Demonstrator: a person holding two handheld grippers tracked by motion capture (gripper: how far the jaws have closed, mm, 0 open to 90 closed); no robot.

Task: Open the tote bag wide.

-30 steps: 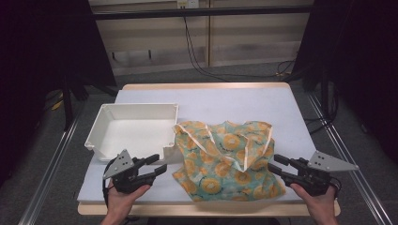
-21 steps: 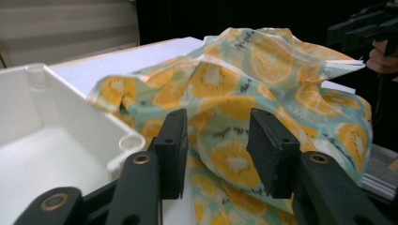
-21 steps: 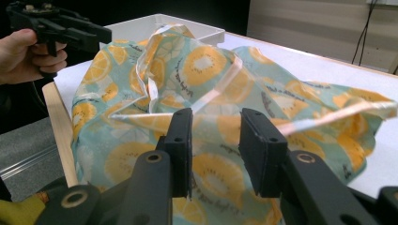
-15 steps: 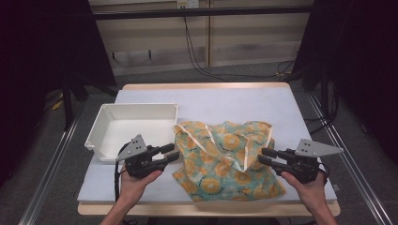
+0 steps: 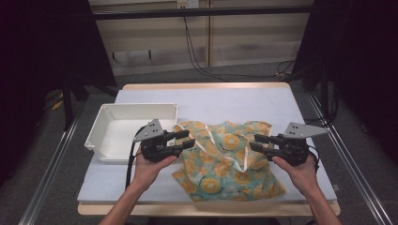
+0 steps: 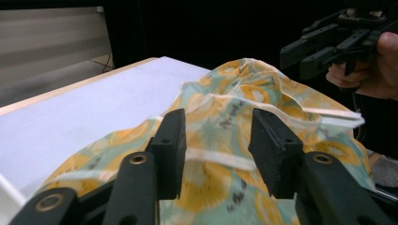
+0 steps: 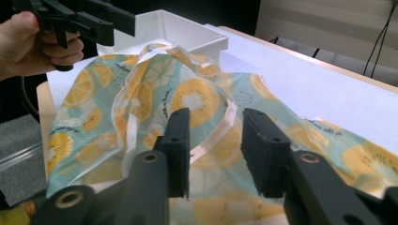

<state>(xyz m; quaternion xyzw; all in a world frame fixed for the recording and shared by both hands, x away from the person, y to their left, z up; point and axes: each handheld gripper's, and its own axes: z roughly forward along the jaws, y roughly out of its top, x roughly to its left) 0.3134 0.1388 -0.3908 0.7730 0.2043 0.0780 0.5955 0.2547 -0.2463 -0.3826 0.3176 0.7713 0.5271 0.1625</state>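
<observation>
A crumpled teal cloth with yellow fruit-slice print and pale ribbon trim (image 5: 225, 159) lies on the front middle of the table. My left gripper (image 5: 187, 139) hovers open over the cloth's left edge; in the left gripper view (image 6: 218, 143) its jaws stand apart above the fabric (image 6: 263, 108). Over the cloth's right side my right gripper (image 5: 257, 142) is open too, jaws pointing left, and the right gripper view (image 7: 212, 147) shows a ribbon strip (image 7: 216, 133) below the gap. Neither holds anything.
A white rectangular bin (image 5: 126, 129) stands at the left of the white tabletop (image 5: 234, 101), just behind my left gripper. The wooden front edge (image 5: 141, 209) runs under the person's forearms. Metal rails flank the table; cables hang at the back.
Both grippers have moved forward and inward from the table's front corners, and now hover over the cloth's two sides. The cloth has not moved.
</observation>
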